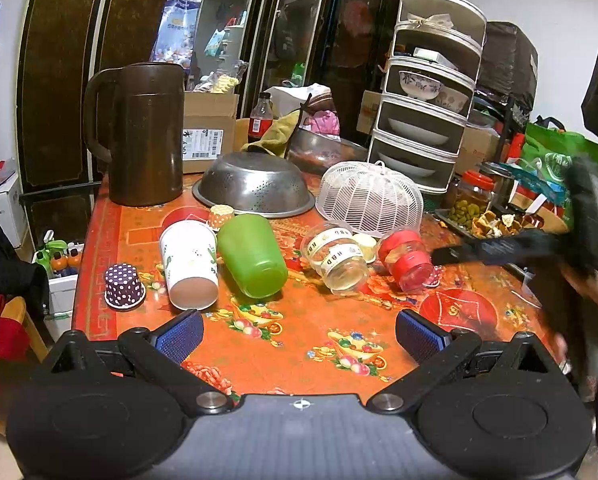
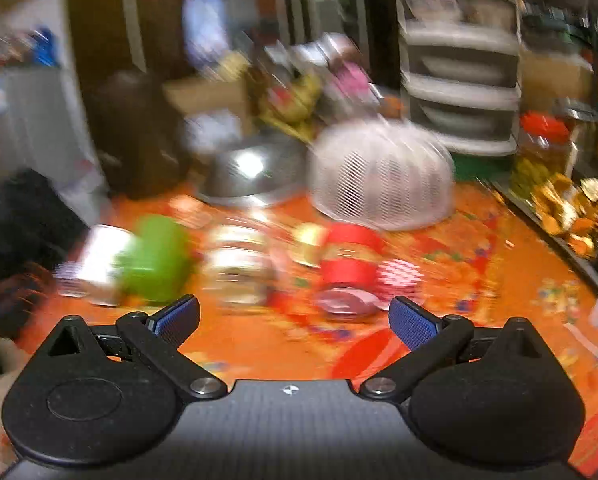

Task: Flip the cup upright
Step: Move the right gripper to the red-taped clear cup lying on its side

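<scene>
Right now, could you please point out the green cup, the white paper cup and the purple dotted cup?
green cup [image 1: 252, 256], left wrist view, its side wall.
white paper cup [image 1: 187, 258], left wrist view, its side.
purple dotted cup [image 1: 123, 285], left wrist view, its side.

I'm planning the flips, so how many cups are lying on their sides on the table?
4: white paper cup at left, green cup touching it, clear banded cup in the middle, red-banded cup at right. Others may hide behind the clutter.

Brown pitcher [image 1: 145, 132], upturned steel colander [image 1: 255, 184], white mesh food cover [image 1: 371, 198], 5-tier dish rack [image 1: 427, 92], cardboard box [image 1: 209, 132]
</scene>
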`<move>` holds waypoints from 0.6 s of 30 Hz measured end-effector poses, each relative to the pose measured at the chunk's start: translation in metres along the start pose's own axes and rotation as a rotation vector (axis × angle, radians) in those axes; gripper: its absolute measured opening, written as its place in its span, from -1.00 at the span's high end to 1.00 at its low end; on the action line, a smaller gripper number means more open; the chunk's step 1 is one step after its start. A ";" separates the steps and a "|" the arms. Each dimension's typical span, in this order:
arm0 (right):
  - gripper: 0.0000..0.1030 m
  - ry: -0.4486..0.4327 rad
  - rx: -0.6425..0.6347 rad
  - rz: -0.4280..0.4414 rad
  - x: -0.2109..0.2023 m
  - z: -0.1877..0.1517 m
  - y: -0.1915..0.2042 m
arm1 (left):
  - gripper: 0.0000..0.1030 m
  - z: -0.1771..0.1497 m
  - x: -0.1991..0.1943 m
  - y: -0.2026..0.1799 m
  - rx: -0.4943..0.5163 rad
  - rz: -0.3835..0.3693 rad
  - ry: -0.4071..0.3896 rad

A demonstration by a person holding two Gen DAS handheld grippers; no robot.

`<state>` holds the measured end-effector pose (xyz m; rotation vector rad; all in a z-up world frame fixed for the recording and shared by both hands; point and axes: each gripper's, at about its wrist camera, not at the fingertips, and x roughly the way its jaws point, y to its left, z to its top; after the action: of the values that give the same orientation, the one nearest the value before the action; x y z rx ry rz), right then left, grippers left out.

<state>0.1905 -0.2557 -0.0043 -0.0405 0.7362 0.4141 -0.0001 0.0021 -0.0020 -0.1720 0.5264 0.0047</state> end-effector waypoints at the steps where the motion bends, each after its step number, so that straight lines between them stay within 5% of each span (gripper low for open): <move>1: -0.98 0.036 -0.004 -0.014 0.011 0.009 -0.004 | -1.00 0.000 0.000 0.002 -0.004 0.000 0.000; 9: -0.87 0.168 0.087 0.054 0.061 0.030 -0.016 | -1.00 -0.004 0.002 0.012 -0.030 -0.007 0.022; 18: -0.55 0.268 0.081 0.006 0.087 0.033 -0.007 | -1.00 -0.007 -0.002 0.024 -0.057 -0.012 0.024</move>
<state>0.2723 -0.2259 -0.0379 -0.0181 1.0166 0.3883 -0.0067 0.0247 -0.0112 -0.2315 0.5491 0.0057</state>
